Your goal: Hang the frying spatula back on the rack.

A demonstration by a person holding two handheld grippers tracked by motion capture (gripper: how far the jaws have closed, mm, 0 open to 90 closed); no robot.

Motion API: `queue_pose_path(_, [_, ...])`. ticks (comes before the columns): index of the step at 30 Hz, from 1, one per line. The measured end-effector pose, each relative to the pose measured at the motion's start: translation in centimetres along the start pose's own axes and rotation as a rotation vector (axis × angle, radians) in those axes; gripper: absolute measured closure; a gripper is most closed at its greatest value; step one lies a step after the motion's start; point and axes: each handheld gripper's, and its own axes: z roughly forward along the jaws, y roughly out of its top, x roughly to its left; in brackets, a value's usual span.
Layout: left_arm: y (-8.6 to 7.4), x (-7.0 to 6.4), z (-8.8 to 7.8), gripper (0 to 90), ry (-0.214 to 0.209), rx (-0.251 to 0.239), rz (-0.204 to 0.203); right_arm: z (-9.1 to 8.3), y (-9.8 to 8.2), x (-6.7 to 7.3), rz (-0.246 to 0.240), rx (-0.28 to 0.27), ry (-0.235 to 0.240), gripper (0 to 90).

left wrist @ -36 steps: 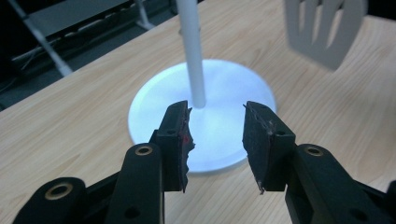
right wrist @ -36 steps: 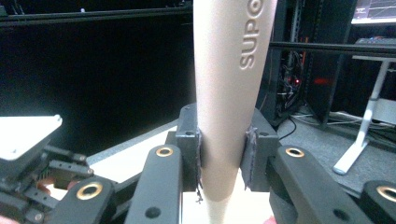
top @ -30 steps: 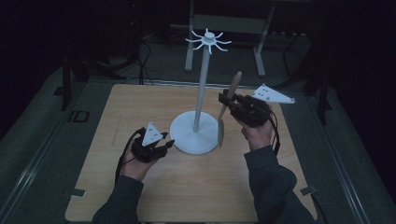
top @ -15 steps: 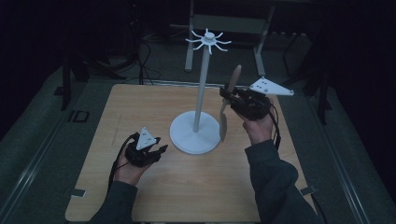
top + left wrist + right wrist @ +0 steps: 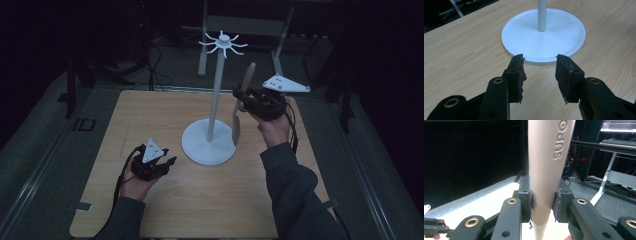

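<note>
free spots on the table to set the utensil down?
Bare wood: the far-left corner of the table, beyond the left gripper; the near strip between the two forearms. Crowded: mid-table, where the white stand sits and the right gripper holds the beige utensil beside its pole.

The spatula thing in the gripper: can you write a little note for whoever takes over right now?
Right gripper: fingers shut on the beige utensil, held upright by its handle in the air beside the white stand.
Left gripper: jaws have just been opening, nothing between them; it sits low over the wooden table, facing the stand's base.
Done: utensil is picked up.
Left: probably hang it on a hook at the stand's top; no hook holds anything yet.
</note>
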Motion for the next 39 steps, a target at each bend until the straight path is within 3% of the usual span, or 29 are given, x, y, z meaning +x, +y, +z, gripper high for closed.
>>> queue_pose_path(12, [-0.1,0.0,-0.1,58.4,-0.002,-0.005,-0.012,1.1,1.5,-0.1,0.002,0.019,-0.011,72.1])
queue_pose_path(39, [-0.1,0.3,-0.6,58.9,-0.006,-0.025,-0.020,3.5,2.6,-0.2,0.008,0.077,-0.023,72.0])
